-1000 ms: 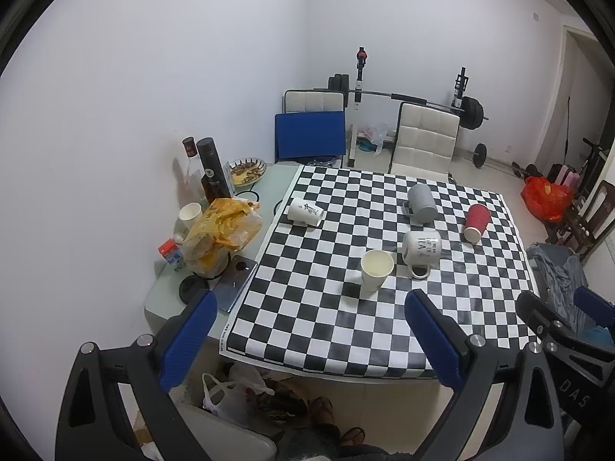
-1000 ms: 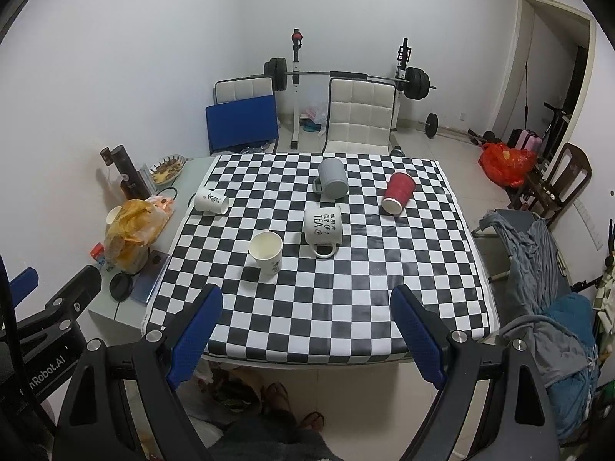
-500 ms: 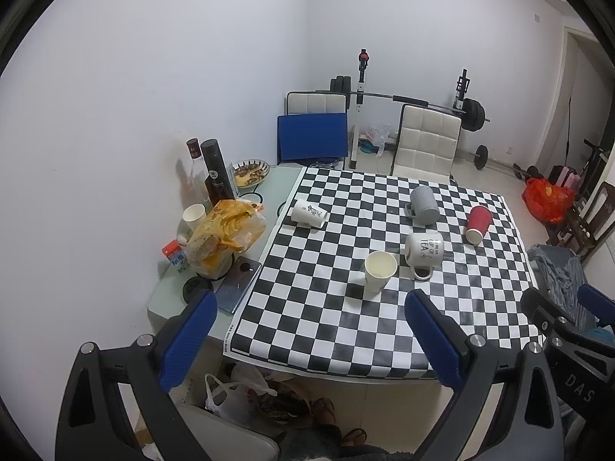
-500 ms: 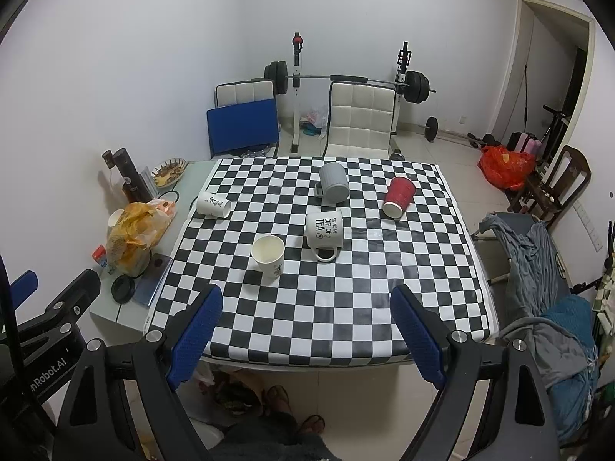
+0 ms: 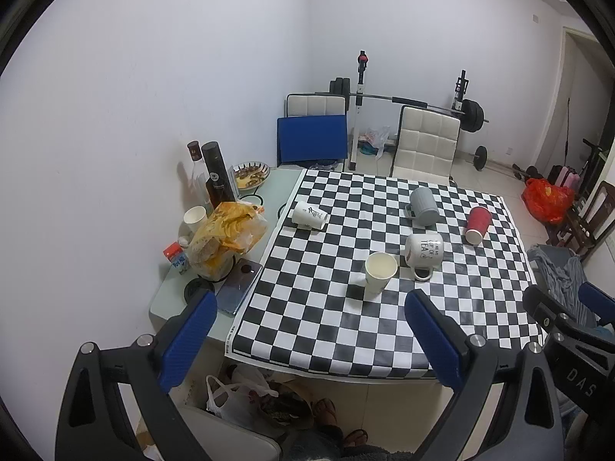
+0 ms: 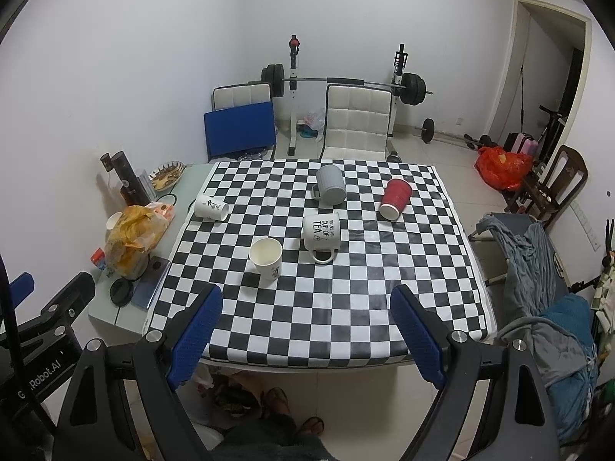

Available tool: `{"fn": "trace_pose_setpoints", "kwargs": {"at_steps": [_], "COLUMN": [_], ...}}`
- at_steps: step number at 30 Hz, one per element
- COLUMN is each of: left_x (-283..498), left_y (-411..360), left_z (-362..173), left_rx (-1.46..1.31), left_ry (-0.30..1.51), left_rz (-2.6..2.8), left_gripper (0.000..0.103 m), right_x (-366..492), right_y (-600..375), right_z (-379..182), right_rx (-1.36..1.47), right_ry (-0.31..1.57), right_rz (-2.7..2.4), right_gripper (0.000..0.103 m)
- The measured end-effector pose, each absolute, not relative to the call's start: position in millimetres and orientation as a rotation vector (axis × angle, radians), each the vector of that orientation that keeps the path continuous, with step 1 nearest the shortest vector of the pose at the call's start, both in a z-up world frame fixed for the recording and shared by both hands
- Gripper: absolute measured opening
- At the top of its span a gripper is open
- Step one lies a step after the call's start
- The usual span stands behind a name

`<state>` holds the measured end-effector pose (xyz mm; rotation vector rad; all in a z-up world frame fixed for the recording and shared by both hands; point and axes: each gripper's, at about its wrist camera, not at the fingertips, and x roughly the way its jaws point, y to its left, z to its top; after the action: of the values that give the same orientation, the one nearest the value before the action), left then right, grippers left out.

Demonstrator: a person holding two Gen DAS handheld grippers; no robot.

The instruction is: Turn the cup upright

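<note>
Left tool (image 5: 307, 326): fingers spread apart, holding nothing, raised off the near edge of the counter (image 5: 384, 330).
Right tool (image 6: 305, 320): fingers spread apart, holding nothing, same raised position.
Paper cup (image 6: 266, 258): upright, nearest the tools.
White mug (image 6: 321, 233): mouth down, handle toward the tools, just beside the paper cup.
Grey mug (image 6: 330, 184): on its side, farther back.
Red cup (image 6: 396, 198): on its side, far right.
White printed cup (image 6: 210, 207): on its side, left edge of the checked cloth (image 6: 346, 307).
</note>
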<state>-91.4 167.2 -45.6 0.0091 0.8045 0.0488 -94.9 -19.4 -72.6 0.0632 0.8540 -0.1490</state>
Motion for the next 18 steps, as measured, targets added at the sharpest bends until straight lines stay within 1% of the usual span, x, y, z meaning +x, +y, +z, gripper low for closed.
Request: {"fn": "trace_pose_setpoints", "kwargs": {"at_steps": [18], "left_x": [-92.0], "left_y": [166.3], "left_z": [-45.7], "left_rx": [0.008], "left_ry": [0.805], "left_rz": [0.05], "left_gripper": [0.1], "right_x": [-97.1], "right_y": [-19.9], "right_z": [-73.4], "right_rx": [0.065], "right_ry": [0.852], "right_rz": [-0.15], "right_gripper": [0.091]}}
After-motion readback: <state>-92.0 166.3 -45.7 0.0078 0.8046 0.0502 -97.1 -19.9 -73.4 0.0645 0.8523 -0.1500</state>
